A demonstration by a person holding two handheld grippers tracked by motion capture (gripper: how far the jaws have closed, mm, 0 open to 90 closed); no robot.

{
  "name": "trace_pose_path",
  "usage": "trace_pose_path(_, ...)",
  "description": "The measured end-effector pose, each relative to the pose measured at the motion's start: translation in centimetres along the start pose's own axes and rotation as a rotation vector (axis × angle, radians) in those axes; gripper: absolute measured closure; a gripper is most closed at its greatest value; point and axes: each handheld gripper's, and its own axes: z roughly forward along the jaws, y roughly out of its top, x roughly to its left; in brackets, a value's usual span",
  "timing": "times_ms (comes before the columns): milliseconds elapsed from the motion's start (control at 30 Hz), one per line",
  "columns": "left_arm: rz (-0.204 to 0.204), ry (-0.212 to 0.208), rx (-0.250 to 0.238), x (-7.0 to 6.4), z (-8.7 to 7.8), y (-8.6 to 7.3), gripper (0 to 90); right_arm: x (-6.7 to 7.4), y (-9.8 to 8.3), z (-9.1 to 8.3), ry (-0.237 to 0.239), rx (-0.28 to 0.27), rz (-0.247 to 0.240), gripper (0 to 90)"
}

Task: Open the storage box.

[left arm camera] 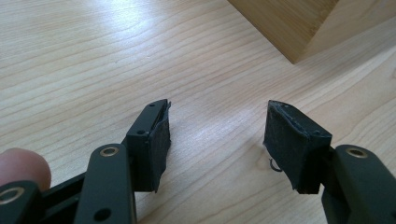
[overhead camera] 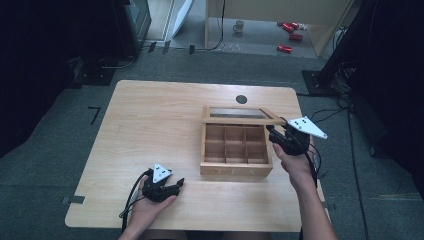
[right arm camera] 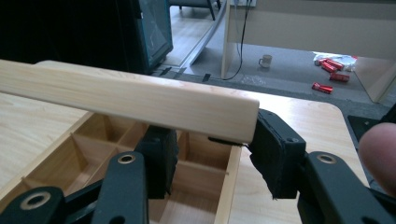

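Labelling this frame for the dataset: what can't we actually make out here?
- High view: lettering on the front of the compartmented wooden tea box is too small to read.
- Right gripper view: the box's glass-paned wooden lid, gripped at its corner by the right claw, hides the rear compartments.
- Left gripper view: the open left claw sees one box corner; the top edge cuts off the rest.

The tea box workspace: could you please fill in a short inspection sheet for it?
Surface: light wooden table, round dark grommet.
Job's things: wooden tea box, compartments empty; glass-paned lid raised.
Clutter: nothing seen on the table.
Grippers: right gripper clamped on the lid's front corner; left gripper open, holding nothing.
Cables: black cable trails from left gripper.
Surroundings: mug, red cans on floor.
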Motion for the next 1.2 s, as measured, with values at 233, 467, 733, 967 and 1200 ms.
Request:
trace_pose_path(233, 0.002, -0.004, 0.001, 0.0, 0.0, 0.0, 41.7, -0.9, 0.3, 2.0, 0.023, -0.012, 0.016, 52.0)
trace_pose_path(467, 0.009, 0.003, 0.001, -0.1, 0.0, -0.1, 41.1, -1.8, 0.7, 4.4, 0.040, -0.023, 0.019, 51.9)
trace_pose_path(733, 0.003, -0.007, -0.002, -0.1, 0.0, -0.1, 40.1, -3.0, 0.8, 7.1, 0.071, -0.013, 0.038, 50.7)
trace_pose_path(967, 0.000, -0.014, -0.004, 0.0, 0.0, -0.1, 39.7, -3.9, 1.4, 8.5, 0.109, -0.034, 0.049, 50.4)
trace_pose_path(1200, -0.004, -0.024, -0.004, 0.2, 0.0, -0.1, 39.6, -5.0, 2.1, 10.3, 0.147, -0.041, 0.069, 50.6)
